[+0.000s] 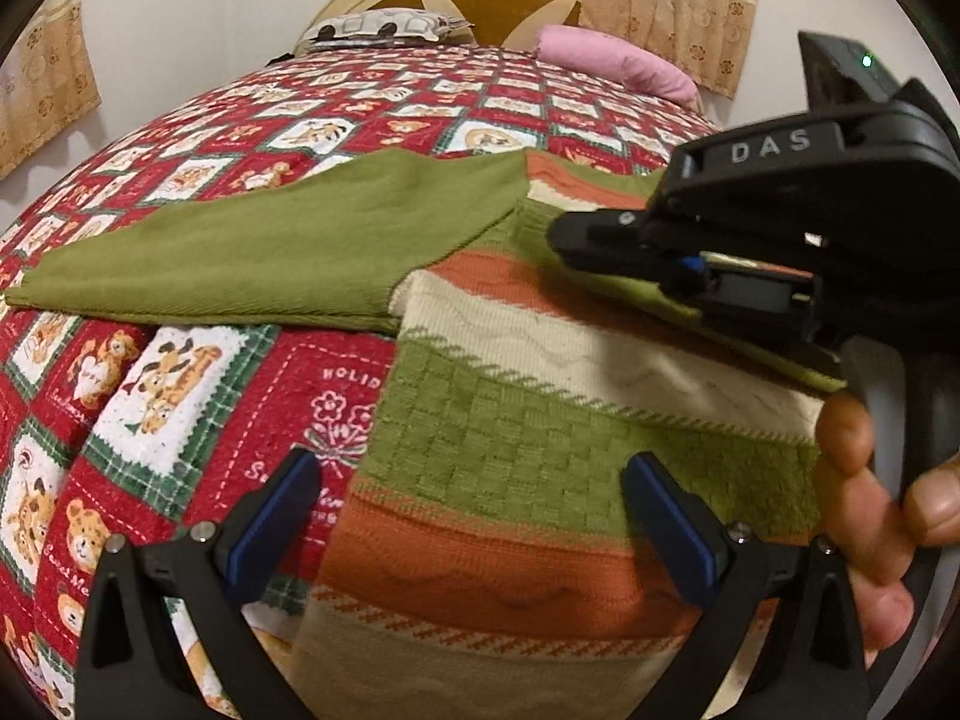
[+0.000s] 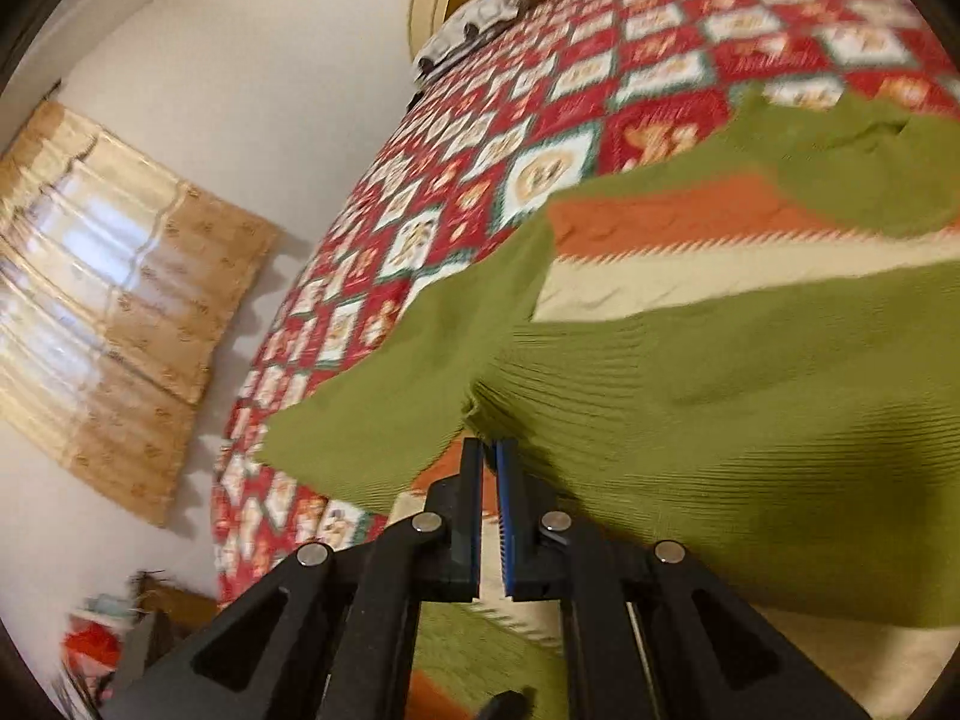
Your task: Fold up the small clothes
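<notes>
Folding sleeve across striped sweater (image 1: 540,420) on the bed (image 1: 180,420).
My right claw (image 2: 489,450) is clamped on the green sleeve (image 2: 720,408) edge, lifted over the body; my left claw (image 1: 474,504) hangs spread apart above the near hem. Knit looks soft, light, floppy, stretchy: best taken at cuffs and hems.

We see sweater (image 1: 540,432) olive green with orange and cream stripes; quilt (image 1: 180,396) red-green-white teddy-bear patchwork; pillow (image 1: 618,63) pink; curtains (image 2: 120,276) tan floral.
</notes>
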